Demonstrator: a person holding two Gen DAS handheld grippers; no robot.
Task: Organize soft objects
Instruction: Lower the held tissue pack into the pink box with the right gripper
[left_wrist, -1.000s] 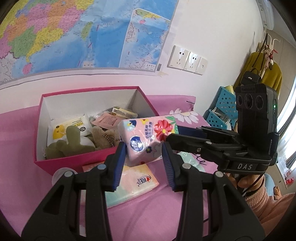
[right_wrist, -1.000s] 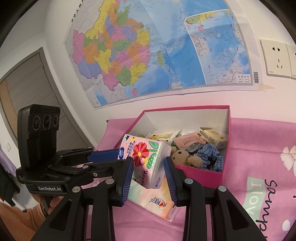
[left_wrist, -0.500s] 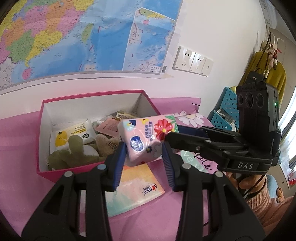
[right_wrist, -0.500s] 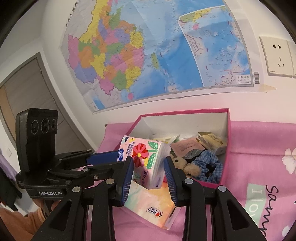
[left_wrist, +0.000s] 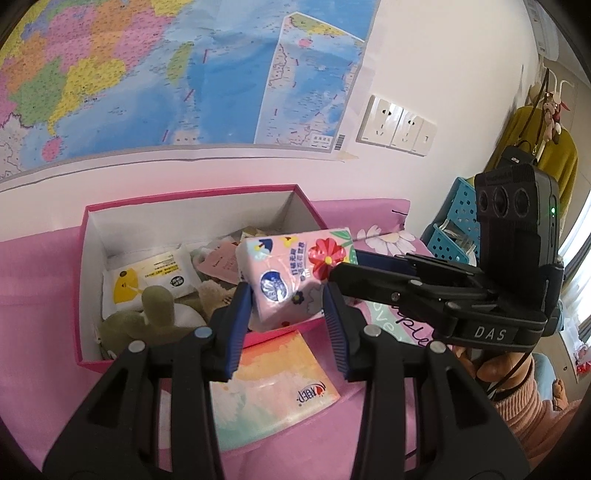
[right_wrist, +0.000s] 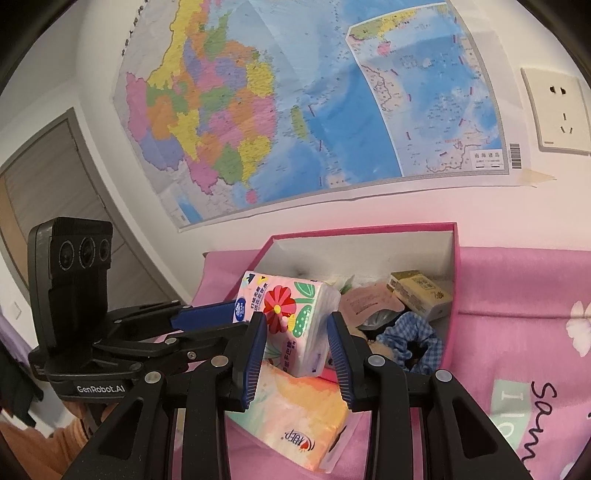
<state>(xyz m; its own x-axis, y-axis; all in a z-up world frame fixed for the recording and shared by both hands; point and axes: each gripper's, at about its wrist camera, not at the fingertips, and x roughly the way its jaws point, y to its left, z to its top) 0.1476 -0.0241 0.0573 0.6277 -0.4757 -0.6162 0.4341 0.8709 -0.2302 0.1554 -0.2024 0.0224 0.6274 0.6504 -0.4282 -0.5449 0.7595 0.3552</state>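
1. While both tools grip it from opposite ends, the flowered tissue pack (left_wrist: 295, 273) hangs over the near wall of the pink box (left_wrist: 199, 192).
2. The left gripper (left_wrist: 288, 317) has its blue pads pressed on the pack's near end; the right gripper (right_wrist: 295, 343) clamps the other end, entering the left view from 3 o'clock.
3. In the left wrist view the box sits at 10 o'clock from the pack, open-topped, white inside, on a pink cloth (left_wrist: 37, 266).
4. Inside, at the box's 8 o'clock corner, lies a green plush toy (left_wrist: 147, 314); just beyond it lies a white wipes packet with a yellow duck (left_wrist: 147, 277).
5. Toward the box's 1 o'clock end lie a pink sachet (left_wrist: 218, 258) and small packets too blurred to tell apart.
6. The right wrist view shows a blue checked scrunchie (right_wrist: 410, 339) at the box's 5 o'clock corner, and a yellow carton (right_wrist: 421, 291) just behind it.
7. Outside the box, touching its near wall at 6 o'clock, an orange tissue pack (left_wrist: 273, 380) lies flat on the cloth.
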